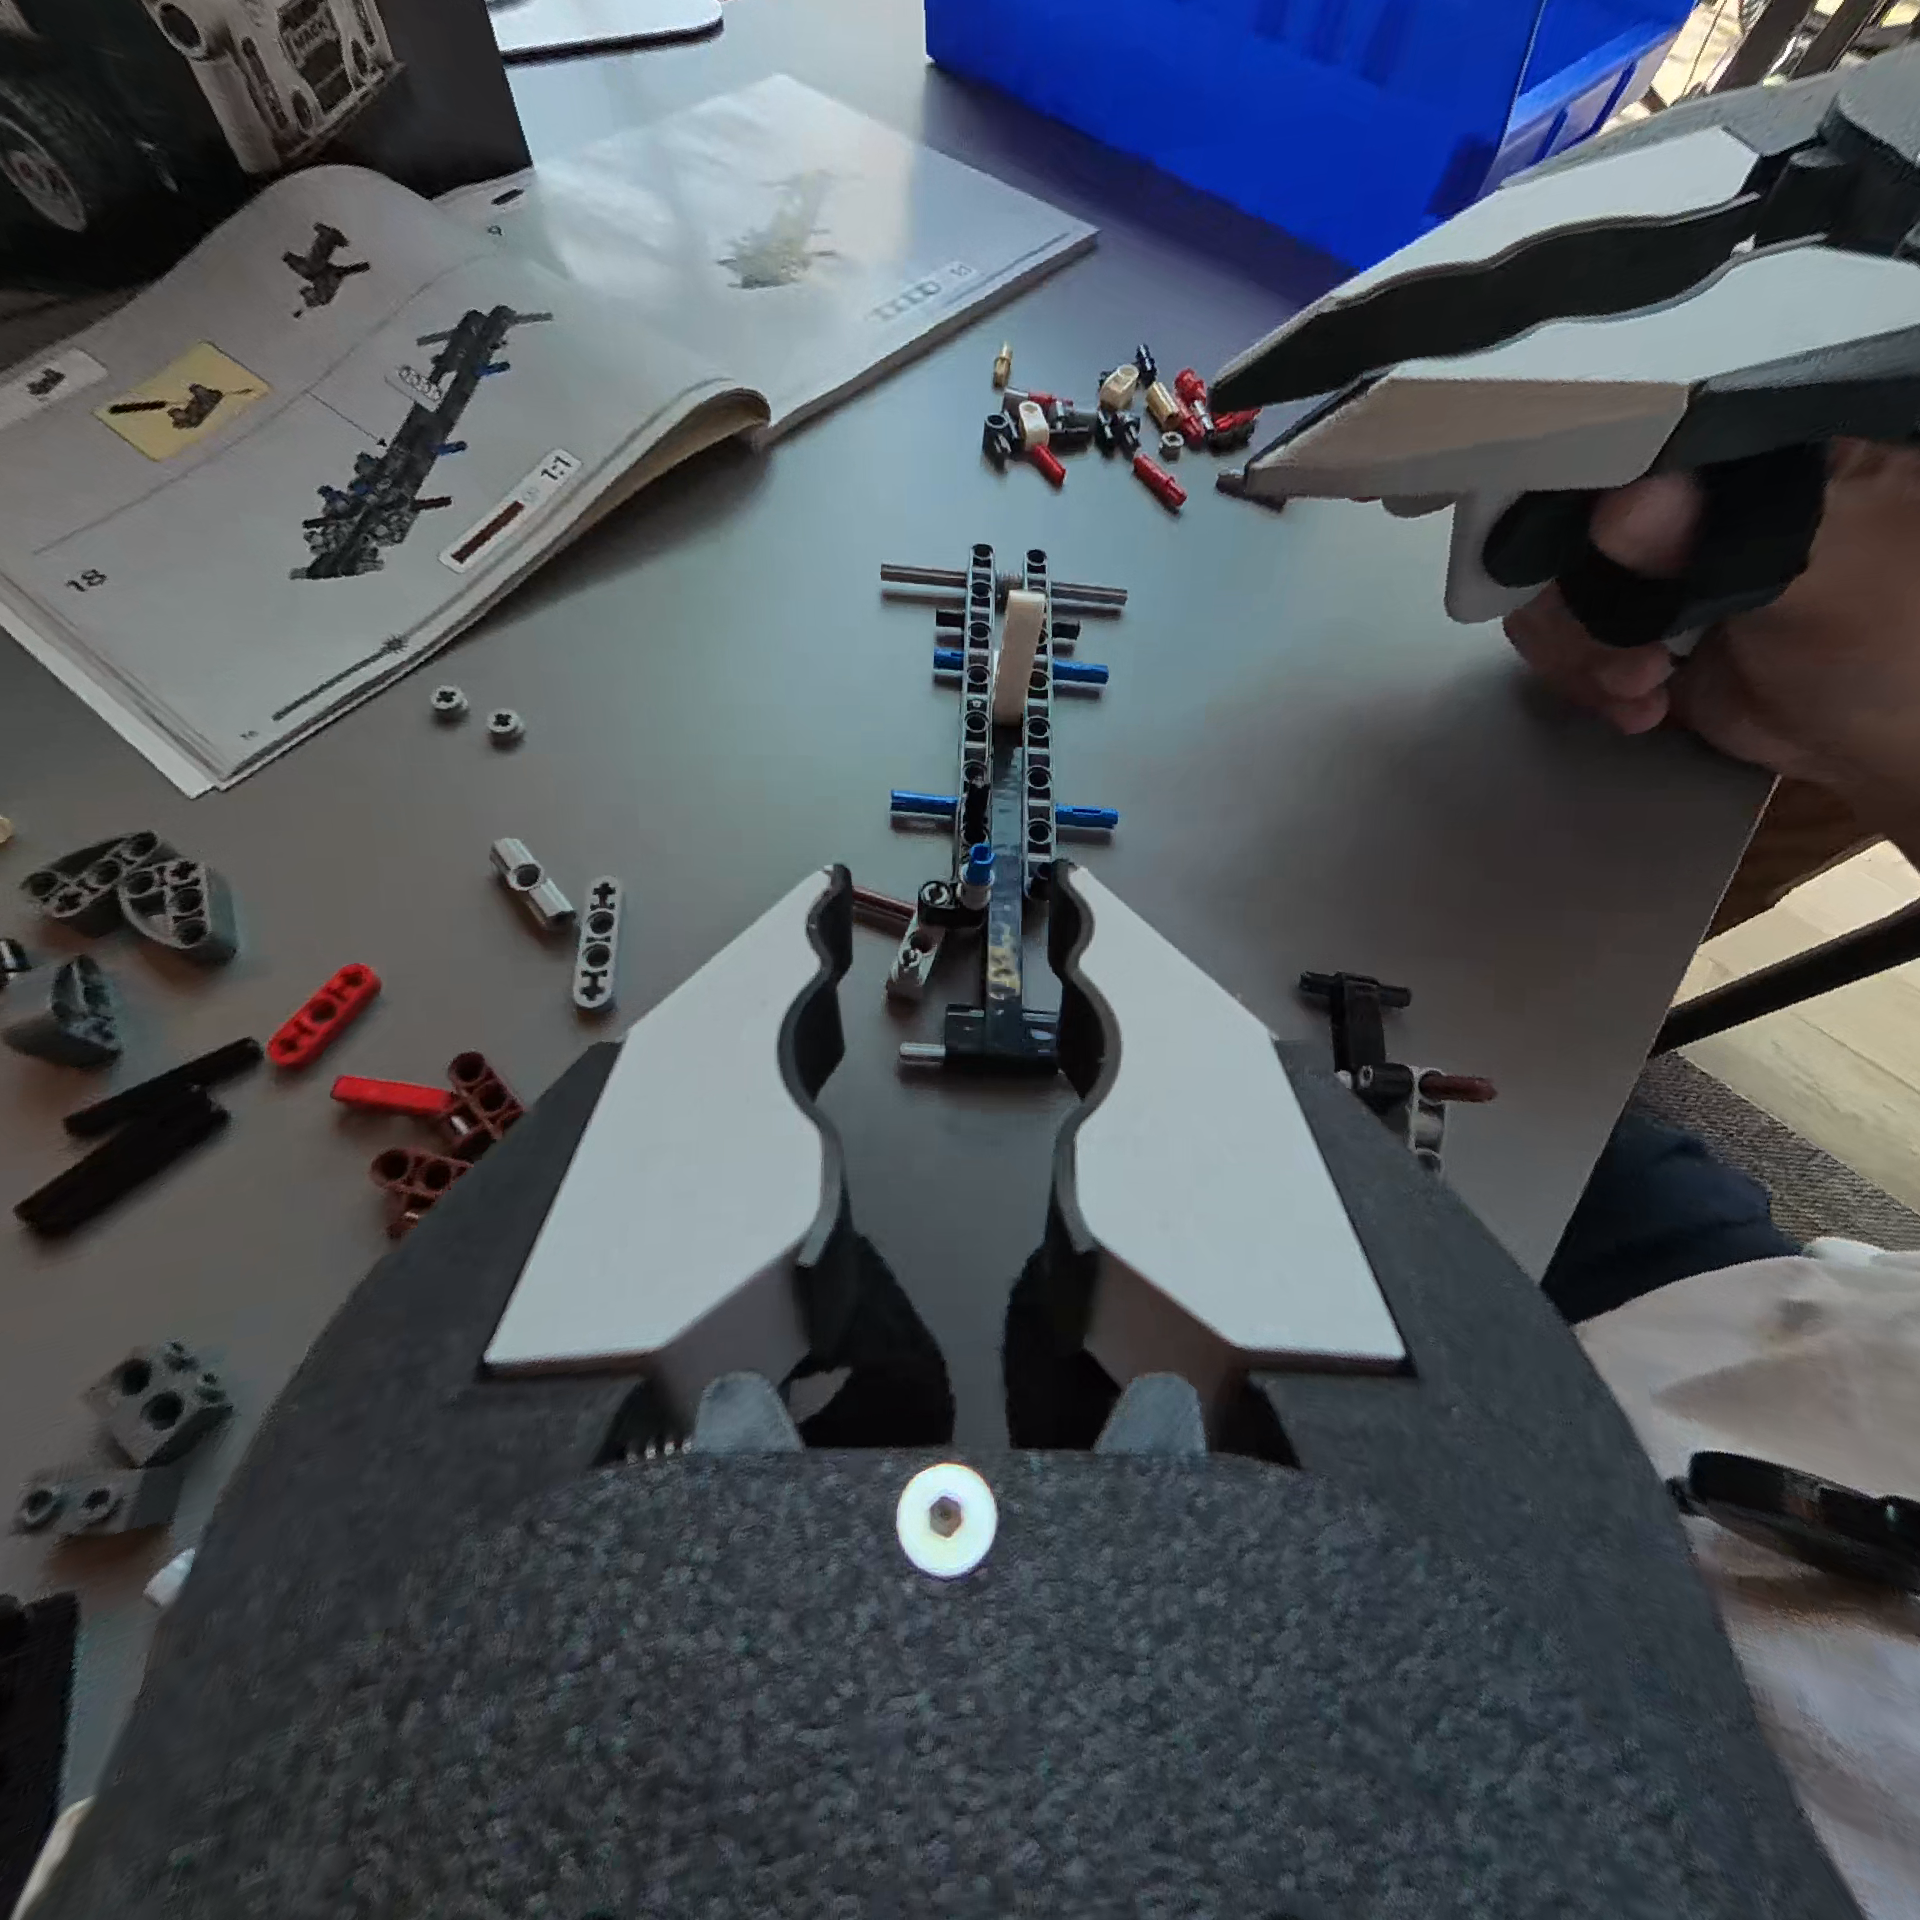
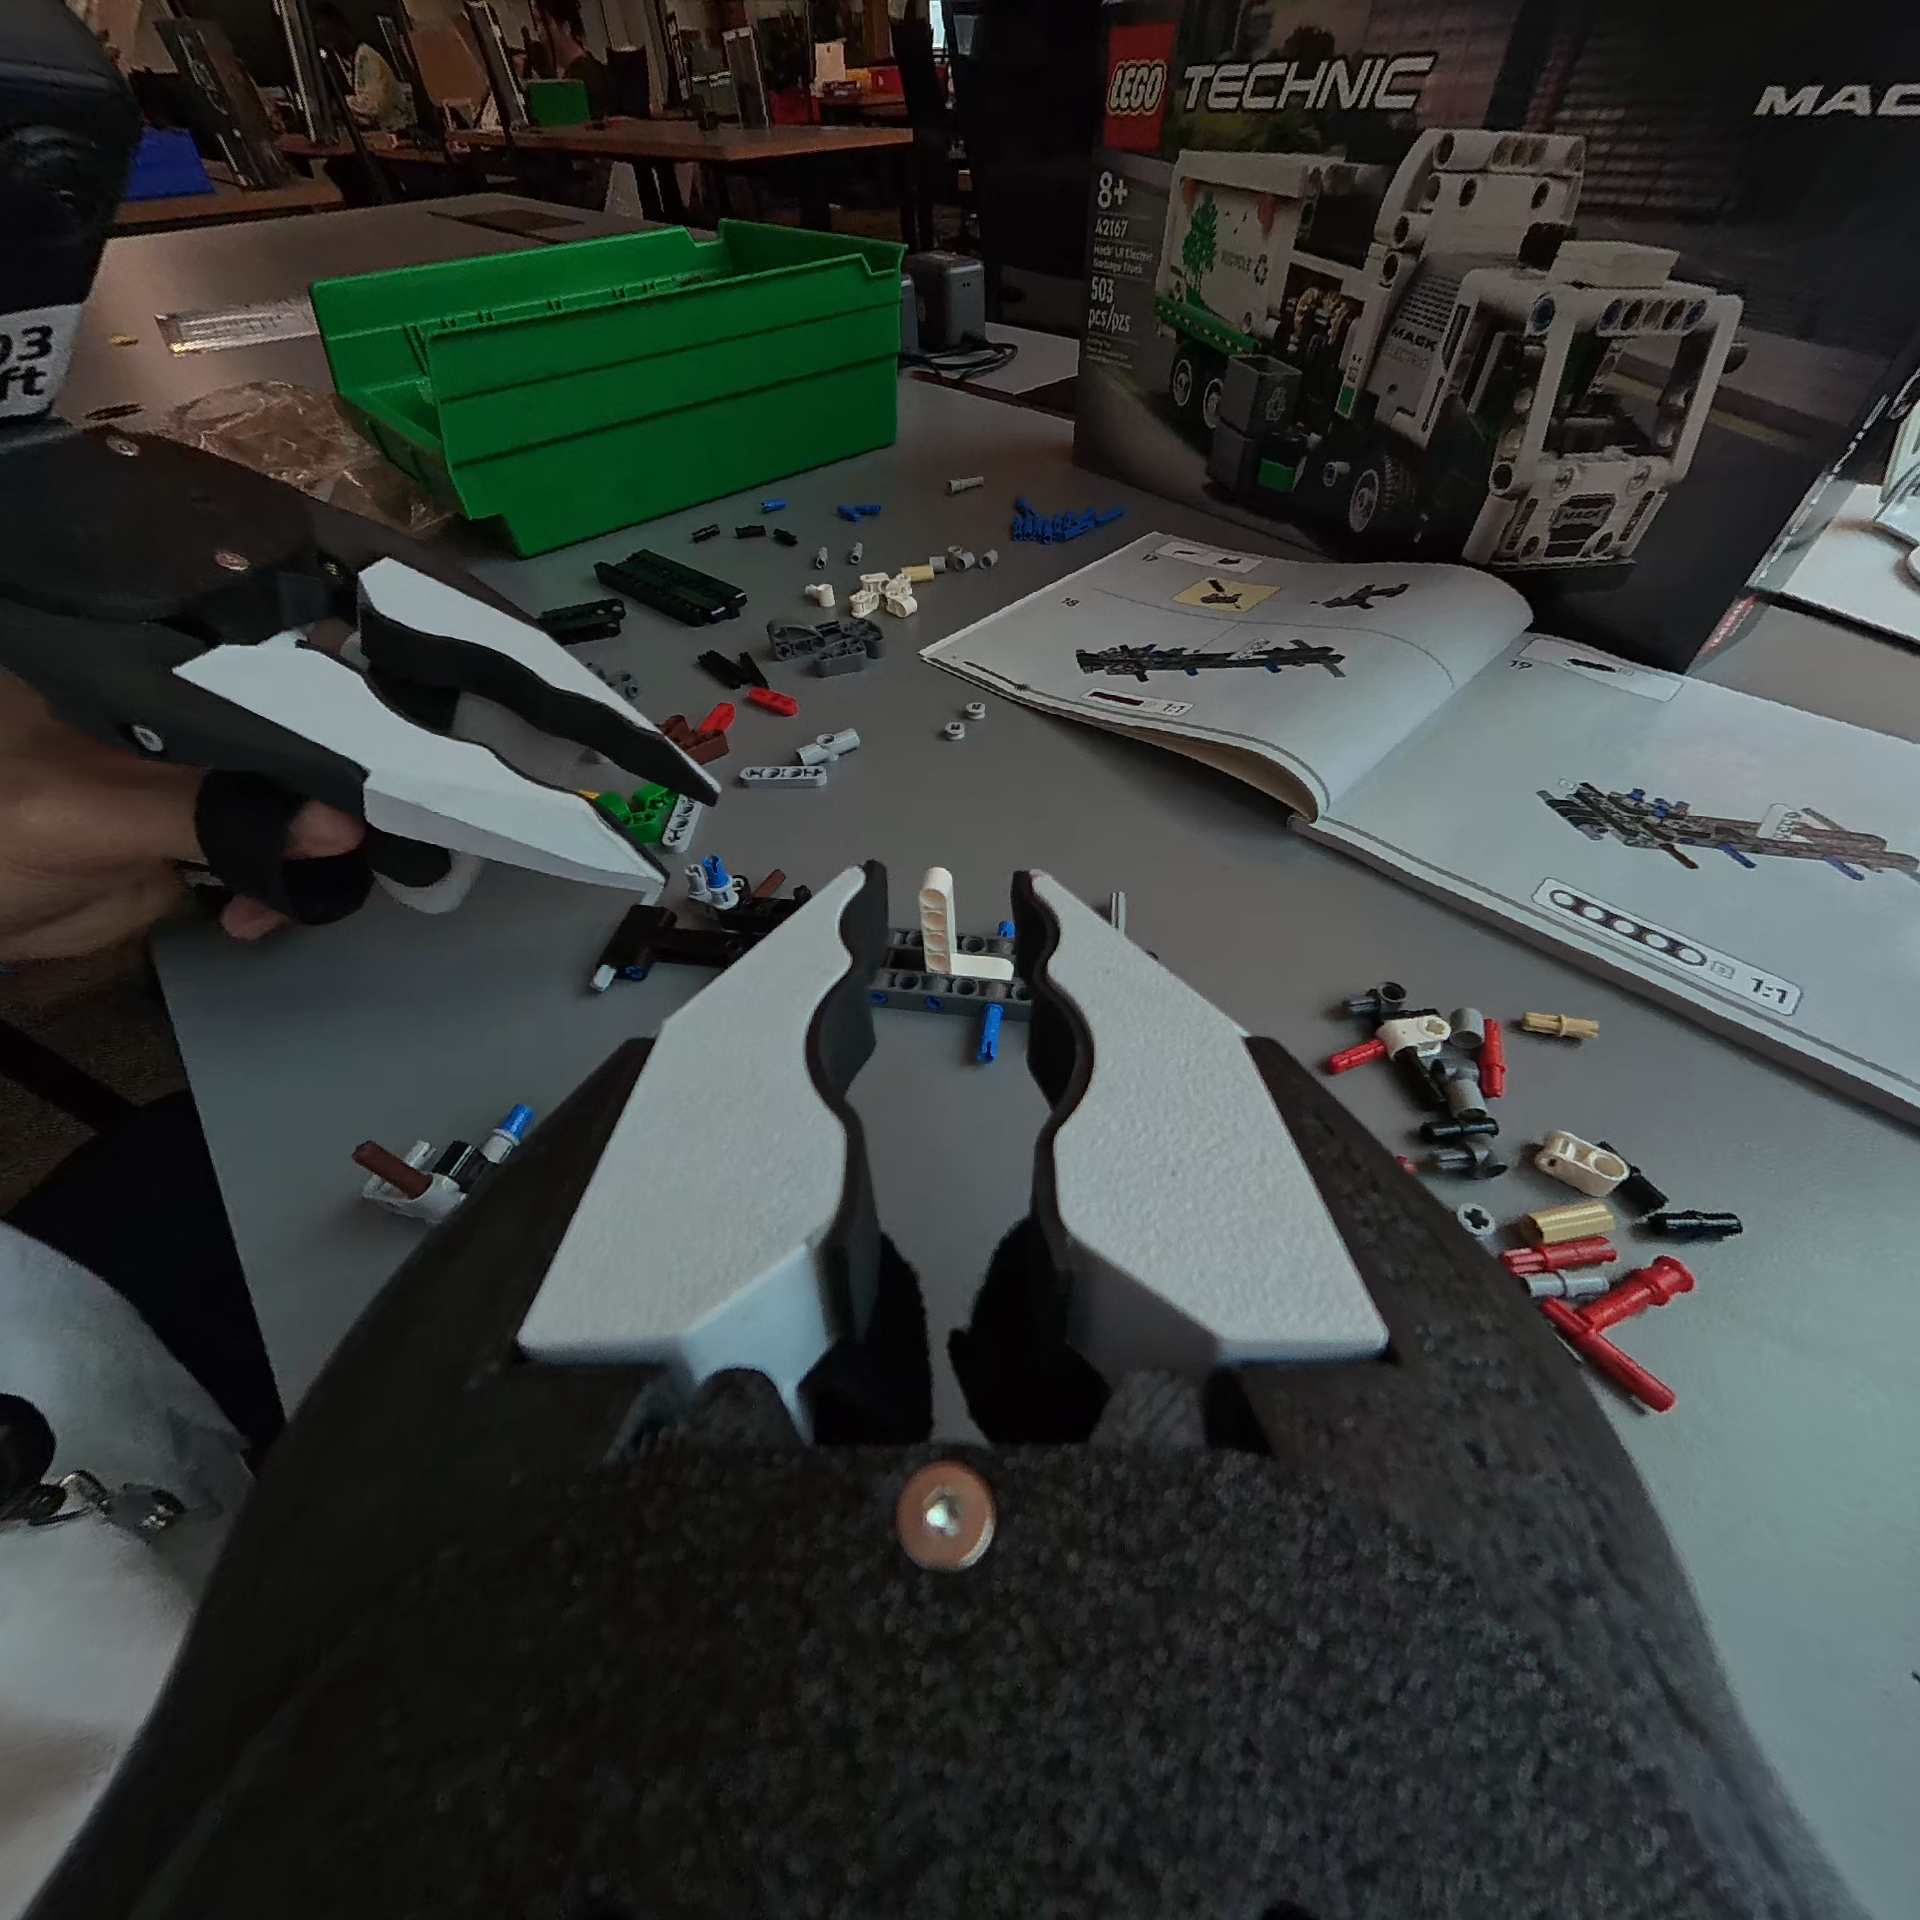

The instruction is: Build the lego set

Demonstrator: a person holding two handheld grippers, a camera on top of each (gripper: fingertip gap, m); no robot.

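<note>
The part-built frame is a long pair of grey beams with blue pins and a white L-beam, lying flat on the grey table. My left gripper is open and empty; the frame's dark near end shows between its fingers. My right gripper is open and empty, pointing at the frame's white-beam end from the side. In the left wrist view the right gripper hovers beside a pile of small pins. The left gripper also shows at the left of the right wrist view.
An open instruction booklet lies at the far left, also in the right wrist view. Loose beams and connectors lie at the left. A small sub-assembly sits near the table's right edge. A green bin, a blue bin and the set's box stand behind. One gripper's finger ends stand about 10 cm off the other's.
</note>
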